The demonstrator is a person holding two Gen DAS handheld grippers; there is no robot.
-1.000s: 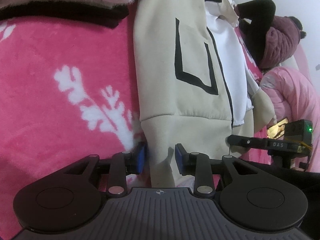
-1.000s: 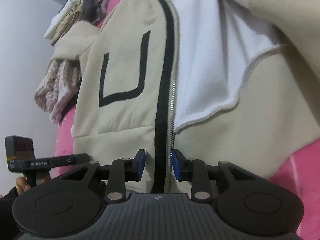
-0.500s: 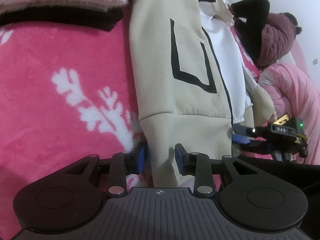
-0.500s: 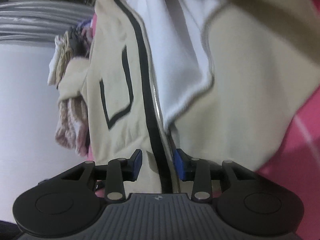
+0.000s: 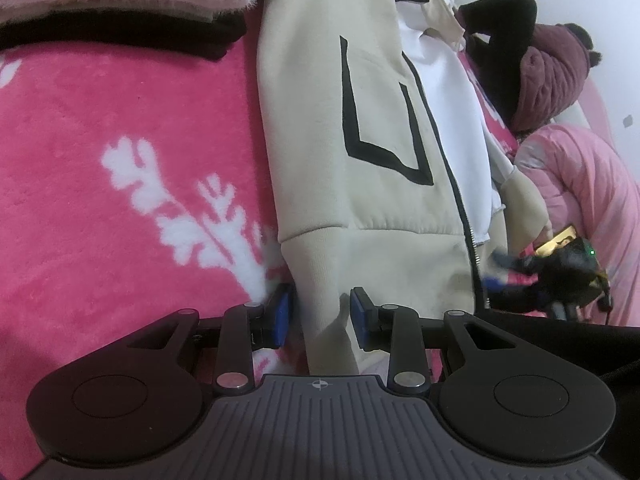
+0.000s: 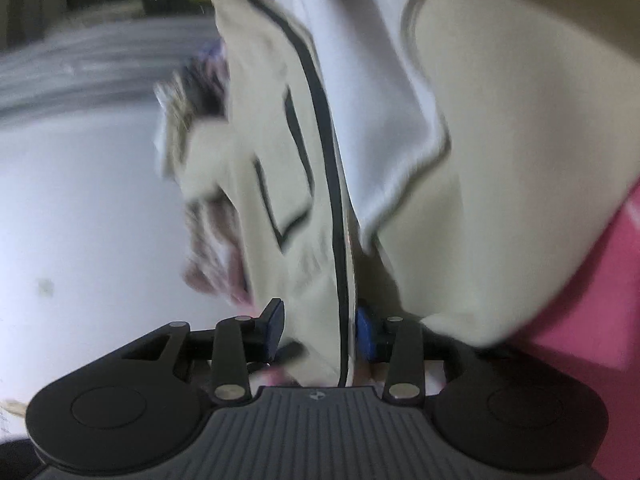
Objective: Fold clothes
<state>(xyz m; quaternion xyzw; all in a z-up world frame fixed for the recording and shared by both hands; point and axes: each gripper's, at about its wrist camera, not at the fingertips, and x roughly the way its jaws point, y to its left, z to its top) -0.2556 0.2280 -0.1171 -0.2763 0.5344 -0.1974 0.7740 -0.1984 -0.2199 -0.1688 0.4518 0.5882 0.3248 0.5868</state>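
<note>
- My left gripper [image 5: 320,318] sits low in the middle of the left wrist view, and its two blue pads pinch a fold of the ribbed hem of the cream jacket [image 5: 360,128].
- The jacket runs from that hem up the middle of the frame. It lies flat on the pink blanket [image 5: 120,140], with its black zip line running along its right side and a black angular mark on its front.
- The jacket's white lining [image 5: 452,120] shows to the right of the zip.
- A stack of folded clothes [image 5: 120,4] lies across the upper left of that frame, just beside the jacket's top.
- A dark red padded jacket [image 5: 556,76] and a pale pink one [image 5: 580,208] lie at the right edge.
- My right gripper [image 6: 320,328] shows blurred at the bottom centre of its own view. Its jaws have just been spreading, and the zip edge of the jacket hangs between them, but I cannot tell whether the pads press on it.
</note>
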